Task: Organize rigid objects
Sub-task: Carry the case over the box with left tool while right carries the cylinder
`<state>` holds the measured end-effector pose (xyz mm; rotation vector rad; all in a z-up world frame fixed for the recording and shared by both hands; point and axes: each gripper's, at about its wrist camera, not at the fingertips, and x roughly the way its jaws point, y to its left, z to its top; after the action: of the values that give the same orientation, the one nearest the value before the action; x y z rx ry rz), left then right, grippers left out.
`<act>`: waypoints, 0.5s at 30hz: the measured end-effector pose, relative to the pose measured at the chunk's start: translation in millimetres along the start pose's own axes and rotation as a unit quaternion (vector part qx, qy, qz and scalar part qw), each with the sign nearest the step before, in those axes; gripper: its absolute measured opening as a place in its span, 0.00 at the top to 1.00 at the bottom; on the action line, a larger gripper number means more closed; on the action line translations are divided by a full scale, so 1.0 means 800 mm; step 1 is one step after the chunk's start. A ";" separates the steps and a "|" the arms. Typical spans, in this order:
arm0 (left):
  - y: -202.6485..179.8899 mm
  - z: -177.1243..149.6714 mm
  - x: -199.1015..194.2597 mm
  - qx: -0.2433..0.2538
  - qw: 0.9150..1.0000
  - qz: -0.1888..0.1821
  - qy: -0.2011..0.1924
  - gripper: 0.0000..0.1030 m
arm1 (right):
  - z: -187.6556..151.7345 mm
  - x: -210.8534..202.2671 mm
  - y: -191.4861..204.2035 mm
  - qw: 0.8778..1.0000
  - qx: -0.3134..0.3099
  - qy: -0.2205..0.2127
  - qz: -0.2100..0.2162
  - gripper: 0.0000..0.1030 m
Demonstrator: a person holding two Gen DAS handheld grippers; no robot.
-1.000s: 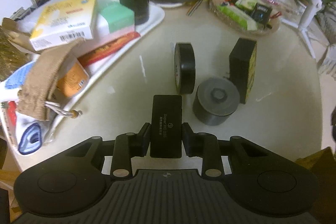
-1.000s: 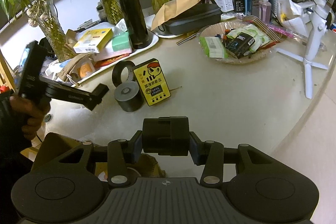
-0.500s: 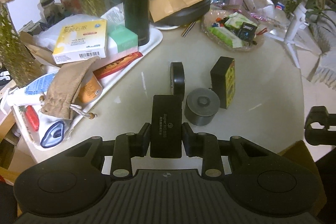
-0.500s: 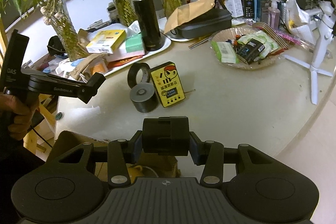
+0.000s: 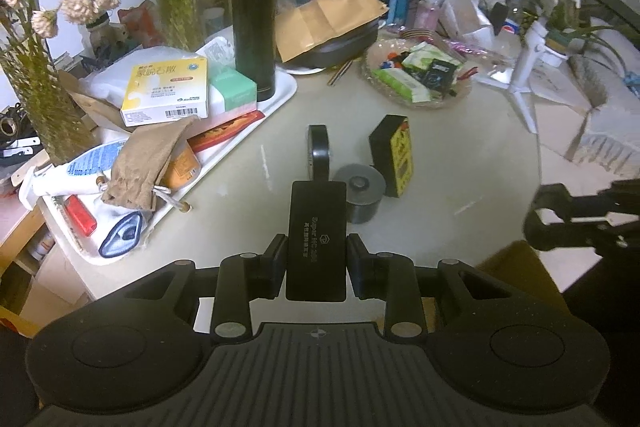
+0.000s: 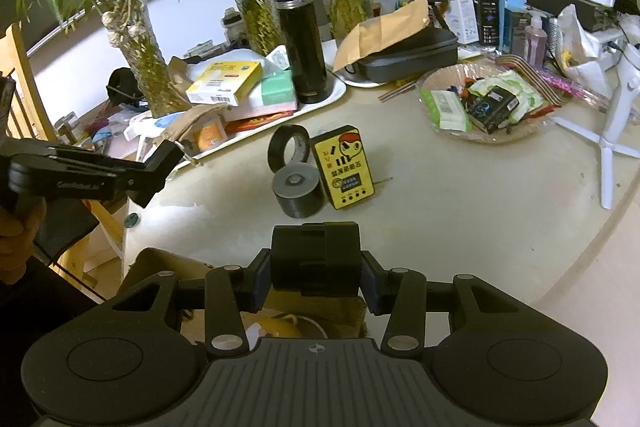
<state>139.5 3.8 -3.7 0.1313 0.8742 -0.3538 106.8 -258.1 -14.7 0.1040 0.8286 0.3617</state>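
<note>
Pointing away, flat black box (image 5: 316,239) (lengthwise), tool-clamped

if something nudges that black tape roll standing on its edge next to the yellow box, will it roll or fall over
The black tape roll stands on its narrow rim, so a nudge along its face would probably set it rolling. A push from the side would likely topple it flat. The grey cylinder and yellow box stand close by, possibly touching it, and might stop it.
</note>
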 end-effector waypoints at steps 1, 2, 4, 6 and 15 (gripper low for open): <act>-0.001 -0.002 -0.004 0.000 1.000 -0.002 -0.001 0.70 | 0.000 -0.001 0.002 1.000 -0.001 -0.001 0.001 0.53; -0.003 -0.004 -0.008 0.001 1.000 -0.005 -0.002 0.70 | 0.000 -0.002 0.003 1.000 -0.002 -0.002 0.002 0.53; -0.005 -0.008 -0.015 0.003 1.000 -0.010 -0.003 0.70 | 0.000 -0.004 0.007 1.000 -0.005 -0.002 0.003 0.53; -0.008 -0.012 -0.021 0.004 1.000 -0.014 -0.003 0.70 | 0.000 -0.006 0.009 1.000 -0.007 -0.002 0.005 0.53; -0.023 -0.034 -0.040 0.013 0.999 -0.040 0.004 0.70 | -0.005 -0.015 0.019 1.000 -0.015 -0.003 0.011 0.53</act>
<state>93.9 1.4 4.1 0.1231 0.8836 -0.4397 92.2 -248.6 -5.6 0.0858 0.8172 0.3934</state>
